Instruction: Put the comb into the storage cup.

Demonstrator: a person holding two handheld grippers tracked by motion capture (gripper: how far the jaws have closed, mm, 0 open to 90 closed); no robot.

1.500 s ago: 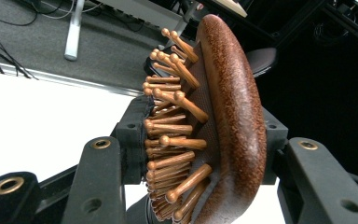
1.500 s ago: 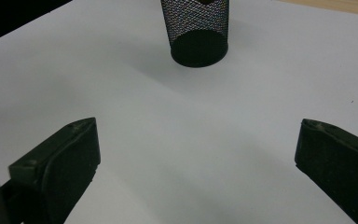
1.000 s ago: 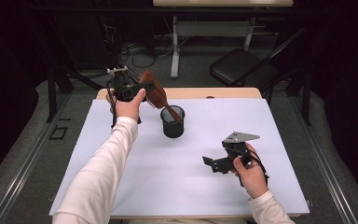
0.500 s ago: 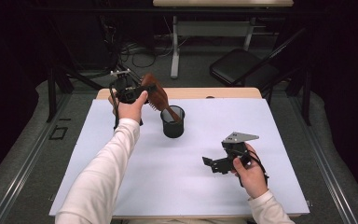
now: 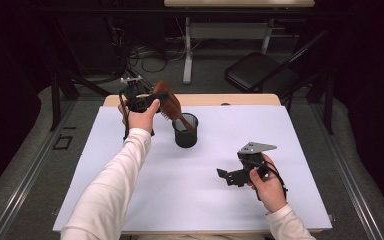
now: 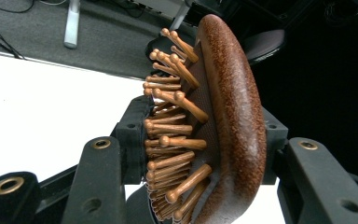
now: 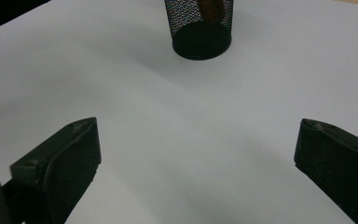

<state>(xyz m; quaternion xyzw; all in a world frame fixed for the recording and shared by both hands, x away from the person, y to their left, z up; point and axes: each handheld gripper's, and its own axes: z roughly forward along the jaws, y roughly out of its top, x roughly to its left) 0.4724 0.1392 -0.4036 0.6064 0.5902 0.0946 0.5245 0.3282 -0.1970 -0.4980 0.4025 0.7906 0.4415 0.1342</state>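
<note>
The person's left claw [image 5: 152, 100] is clamped on the head of a brown wooden hairbrush [image 5: 167, 102], held up over the far left part of the white worktop [image 5: 130, 200]. The brush tilts down to the right, and its handle end dips into the black mesh cup [image 5: 185, 131] that stands upright on the worktop just beside that hand. Seen from the left gripper view, the hairbrush [image 6: 223, 126] sits edge-on between the two black jaws, its rounded back turned to the right and its knob-tipped wooden pins [image 6: 172, 126] pointing left; the jaws press on both sides of the head.

The right claw [image 5: 226, 176] hangs low over the near right part of the worktop, well apart from the cup, in the person's right hand [image 5: 267, 185], with the grey three-cornered plate [image 5: 255, 148] on top. From the right gripper view its jaws stand wide apart with nothing between them but bare white surface, and they point toward the mesh cup [image 7: 199, 28] farther off, where a bit of brown handle shows through the mesh
</note>
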